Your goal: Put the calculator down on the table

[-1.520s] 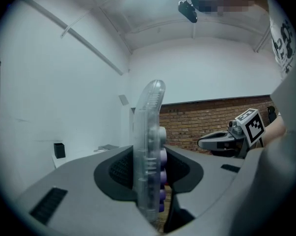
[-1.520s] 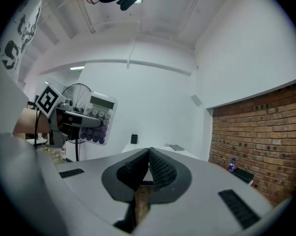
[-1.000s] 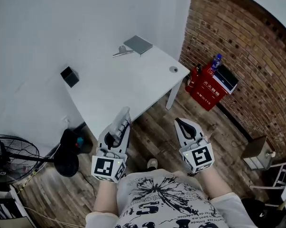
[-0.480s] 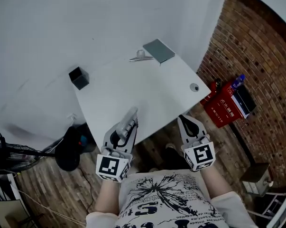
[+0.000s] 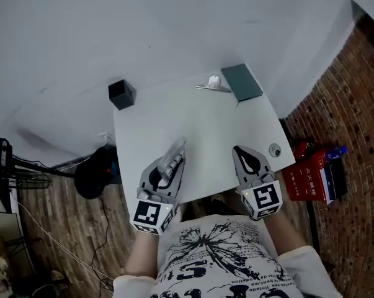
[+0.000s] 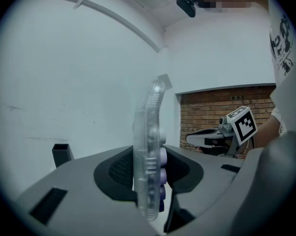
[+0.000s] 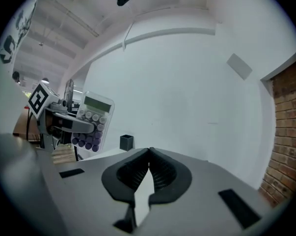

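The left gripper (image 5: pixel 172 161) is clamping the calculator (image 6: pixel 148 146) above the table's (image 5: pixel 205 117) near edge, while the right gripper (image 5: pixel 242 154) is hovering, jaws pressed together, empty.

The white bench (image 5: pixel 199 129) stands against a pale wall. A small black box (image 5: pixel 121 94) sits at its far left corner. A dark grey flat pad (image 5: pixel 241 82) lies at the far right corner, with a silvery clip (image 5: pixel 213 84) just beside it. A small round object (image 5: pixel 274 149) rests near the right edge.
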A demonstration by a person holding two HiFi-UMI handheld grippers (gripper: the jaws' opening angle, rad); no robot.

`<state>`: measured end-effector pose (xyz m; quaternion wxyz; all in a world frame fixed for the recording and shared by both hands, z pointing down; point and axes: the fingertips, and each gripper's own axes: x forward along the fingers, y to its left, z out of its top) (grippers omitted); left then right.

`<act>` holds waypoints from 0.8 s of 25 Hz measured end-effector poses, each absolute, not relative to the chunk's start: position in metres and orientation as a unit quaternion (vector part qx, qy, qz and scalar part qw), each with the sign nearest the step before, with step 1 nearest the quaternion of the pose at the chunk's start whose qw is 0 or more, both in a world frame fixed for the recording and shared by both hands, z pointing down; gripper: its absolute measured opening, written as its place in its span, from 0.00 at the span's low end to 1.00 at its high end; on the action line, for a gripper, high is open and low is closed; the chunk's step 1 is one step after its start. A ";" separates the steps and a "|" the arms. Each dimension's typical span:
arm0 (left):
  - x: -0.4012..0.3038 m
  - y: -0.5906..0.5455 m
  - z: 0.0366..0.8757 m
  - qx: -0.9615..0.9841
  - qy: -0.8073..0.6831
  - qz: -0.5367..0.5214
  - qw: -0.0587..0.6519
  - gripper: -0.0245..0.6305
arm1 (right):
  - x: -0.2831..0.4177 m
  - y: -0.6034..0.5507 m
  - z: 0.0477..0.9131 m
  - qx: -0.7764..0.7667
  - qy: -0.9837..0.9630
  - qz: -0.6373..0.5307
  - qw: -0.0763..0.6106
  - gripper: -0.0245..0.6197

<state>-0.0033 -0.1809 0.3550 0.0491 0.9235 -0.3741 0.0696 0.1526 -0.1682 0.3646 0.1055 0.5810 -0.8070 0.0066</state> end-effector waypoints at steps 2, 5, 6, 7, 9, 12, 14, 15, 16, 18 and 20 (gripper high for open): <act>0.006 -0.194 0.362 0.913 -0.397 0.075 0.057 0.25 | 0.161 -0.188 0.371 0.558 -0.823 0.012 0.109 0.06; 0.019 -0.209 0.381 0.899 -0.424 0.085 0.073 0.26 | 0.170 -0.213 0.388 0.526 -0.842 0.026 0.116 0.06; 0.023 -0.215 0.388 0.896 -0.428 0.088 0.079 0.25 | 0.171 -0.222 0.394 0.518 -0.846 0.028 0.119 0.06; 0.027 -0.223 0.396 0.895 -0.429 0.091 0.085 0.25 | 0.173 -0.230 0.400 0.511 -0.850 0.029 0.123 0.06; 0.035 -0.234 0.414 0.892 -0.429 0.102 0.100 0.26 | 0.175 -0.246 0.413 0.494 -0.859 0.033 0.131 0.06; 0.048 -0.244 0.444 0.886 -0.428 0.128 0.126 0.26 | 0.180 -0.263 0.432 0.474 -0.868 0.045 0.141 0.06; 0.056 -0.249 0.463 0.883 -0.424 0.143 0.142 0.26 | 0.185 -0.272 0.444 0.468 -0.870 0.055 0.145 0.06; 0.060 -0.252 0.471 0.882 -0.421 0.149 0.150 0.26 | 0.187 -0.276 0.450 0.465 -0.871 0.059 0.147 0.06; 0.063 -0.255 0.480 0.881 -0.419 0.155 0.157 0.26 | 0.189 -0.280 0.455 0.464 -0.871 0.063 0.150 0.06; 0.068 -0.261 0.496 0.879 -0.412 0.168 0.171 0.26 | 0.193 -0.289 0.466 0.461 -0.871 0.071 0.155 0.06; 0.072 -0.267 0.513 0.877 -0.405 0.180 0.188 0.26 | 0.195 -0.295 0.476 0.459 -0.870 0.079 0.160 0.06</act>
